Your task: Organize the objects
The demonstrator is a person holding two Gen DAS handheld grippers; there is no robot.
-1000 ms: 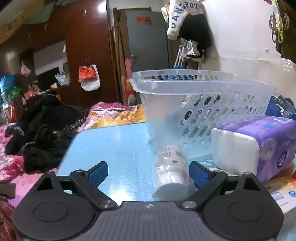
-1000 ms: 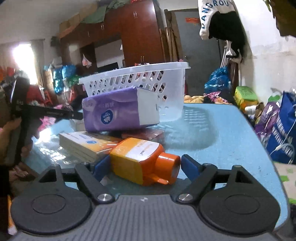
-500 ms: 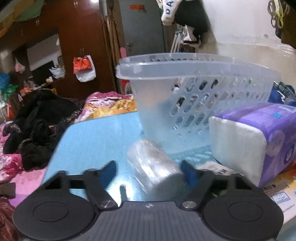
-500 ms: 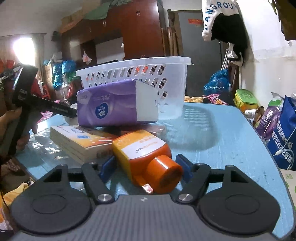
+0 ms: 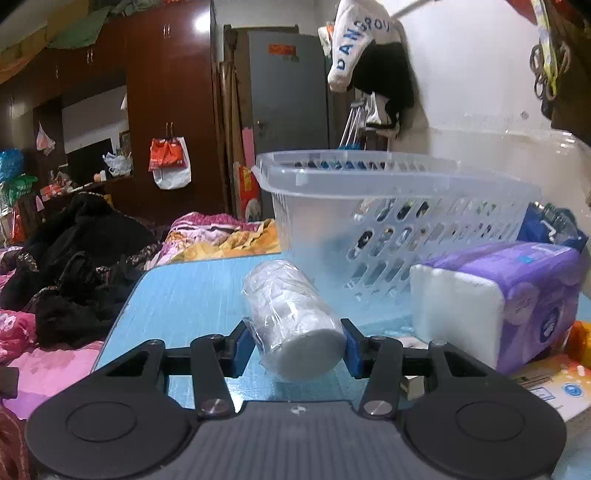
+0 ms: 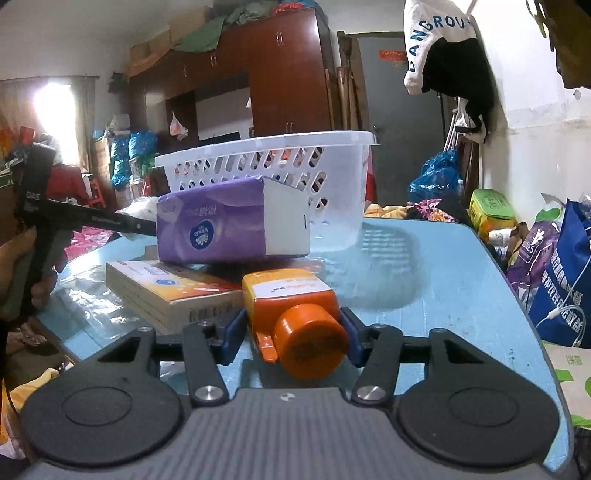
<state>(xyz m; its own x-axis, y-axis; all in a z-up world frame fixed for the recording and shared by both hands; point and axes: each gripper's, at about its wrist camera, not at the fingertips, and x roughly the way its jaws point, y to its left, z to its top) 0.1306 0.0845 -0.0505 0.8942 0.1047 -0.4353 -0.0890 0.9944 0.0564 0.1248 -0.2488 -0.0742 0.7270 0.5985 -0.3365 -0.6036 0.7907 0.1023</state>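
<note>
My left hand-held gripper (image 5: 297,349) pinches a wrapped paper roll (image 5: 293,317); my right hand-held gripper (image 6: 293,334) pinches an orange bottle (image 6: 295,317) before the basket (image 6: 273,173).

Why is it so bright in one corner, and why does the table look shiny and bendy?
Right wrist view: the window is blown out to white, and the blue table gives a glossy reflection below the basket. Left wrist view: the room is dimmer, a lamp glares off the wardrobe, and the table edge curves because of the fisheye lens.
</note>
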